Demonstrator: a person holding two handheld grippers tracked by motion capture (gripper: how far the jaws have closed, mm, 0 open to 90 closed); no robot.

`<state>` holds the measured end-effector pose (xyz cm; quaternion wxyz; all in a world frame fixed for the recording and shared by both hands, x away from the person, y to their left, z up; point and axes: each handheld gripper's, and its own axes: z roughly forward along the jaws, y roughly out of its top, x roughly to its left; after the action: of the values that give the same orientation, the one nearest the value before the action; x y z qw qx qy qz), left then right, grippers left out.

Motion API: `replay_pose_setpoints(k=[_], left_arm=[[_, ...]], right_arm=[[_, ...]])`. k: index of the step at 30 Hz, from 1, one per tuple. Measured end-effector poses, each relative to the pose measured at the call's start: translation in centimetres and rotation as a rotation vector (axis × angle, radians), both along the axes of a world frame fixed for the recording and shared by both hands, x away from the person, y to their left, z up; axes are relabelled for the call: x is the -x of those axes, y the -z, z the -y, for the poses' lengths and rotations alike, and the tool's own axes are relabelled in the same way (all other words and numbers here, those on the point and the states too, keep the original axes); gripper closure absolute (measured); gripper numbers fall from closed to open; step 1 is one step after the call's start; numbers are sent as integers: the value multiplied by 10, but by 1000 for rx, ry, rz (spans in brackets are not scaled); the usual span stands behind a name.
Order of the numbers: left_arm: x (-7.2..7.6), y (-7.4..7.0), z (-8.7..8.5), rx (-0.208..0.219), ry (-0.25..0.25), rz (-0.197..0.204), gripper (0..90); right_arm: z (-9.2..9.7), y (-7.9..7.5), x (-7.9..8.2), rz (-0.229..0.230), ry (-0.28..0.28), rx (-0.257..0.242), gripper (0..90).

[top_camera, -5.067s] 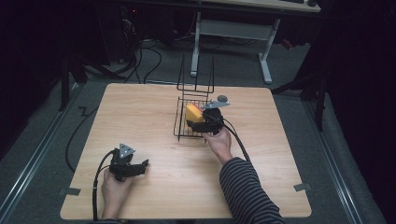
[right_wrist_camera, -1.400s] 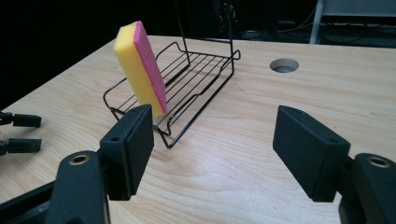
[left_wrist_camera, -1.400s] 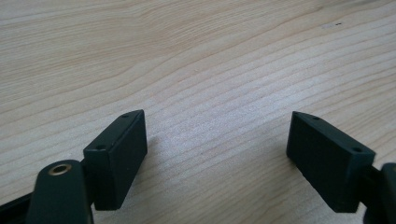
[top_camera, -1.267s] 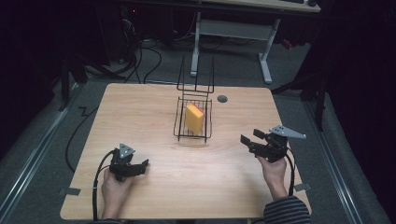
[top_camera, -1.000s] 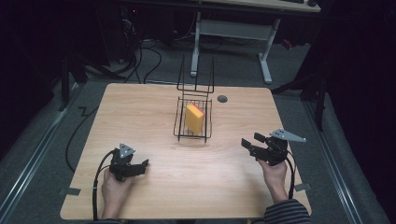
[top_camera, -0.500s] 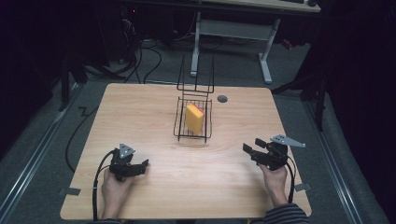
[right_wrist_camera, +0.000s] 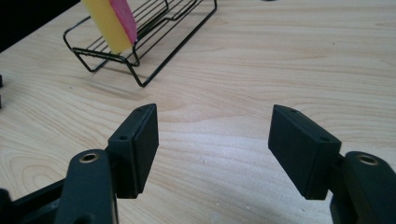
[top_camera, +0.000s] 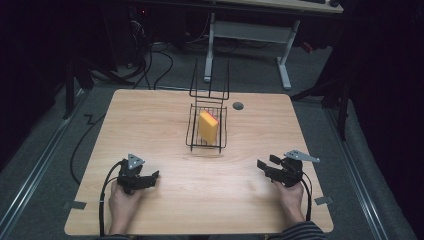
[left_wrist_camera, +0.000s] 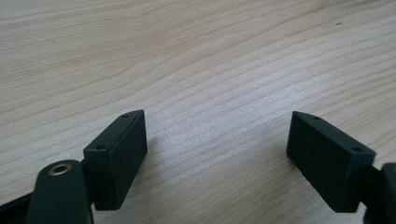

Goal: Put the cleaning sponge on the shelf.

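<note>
Pale wood table – wire rack mid, dark rm, grey floor

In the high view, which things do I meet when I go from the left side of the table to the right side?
left gripper → wire rack with the yellow sponge standing in it → round hole in the table → right gripper.

Dim, dark surroundings; evenly lit table, soft shadows, mild blur.
</note>
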<state>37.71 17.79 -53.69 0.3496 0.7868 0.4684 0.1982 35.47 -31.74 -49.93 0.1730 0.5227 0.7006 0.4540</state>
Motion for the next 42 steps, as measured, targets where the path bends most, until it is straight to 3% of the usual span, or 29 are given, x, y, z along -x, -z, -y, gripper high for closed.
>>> replay_pose_setpoints(k=[9, 18, 31, 35, 40, 42], left_arm=[[0, 0, 0, 0, 0, 0, 209], [0, 0, 0, 0, 0, 0, 209], [0, 0, 0, 0, 0, 0, 208], [0, 0, 0, 0, 0, 0, 209], [0, 0, 0, 1, 0, 0, 209], [0, 0, 0, 1, 1, 0, 209]], right_arm=[[-2, 12, -1, -23, 6, 33, 341], [-8, 23, -3, -39, 4, 121, 341], [-13, 30, -5, -69, 15, 175, 340], [-16, 30, -6, -80, 19, 214, 338], [-25, 31, -5, -76, 25, 307, 335], [-25, 31, -5, -78, 28, 306, 330]])
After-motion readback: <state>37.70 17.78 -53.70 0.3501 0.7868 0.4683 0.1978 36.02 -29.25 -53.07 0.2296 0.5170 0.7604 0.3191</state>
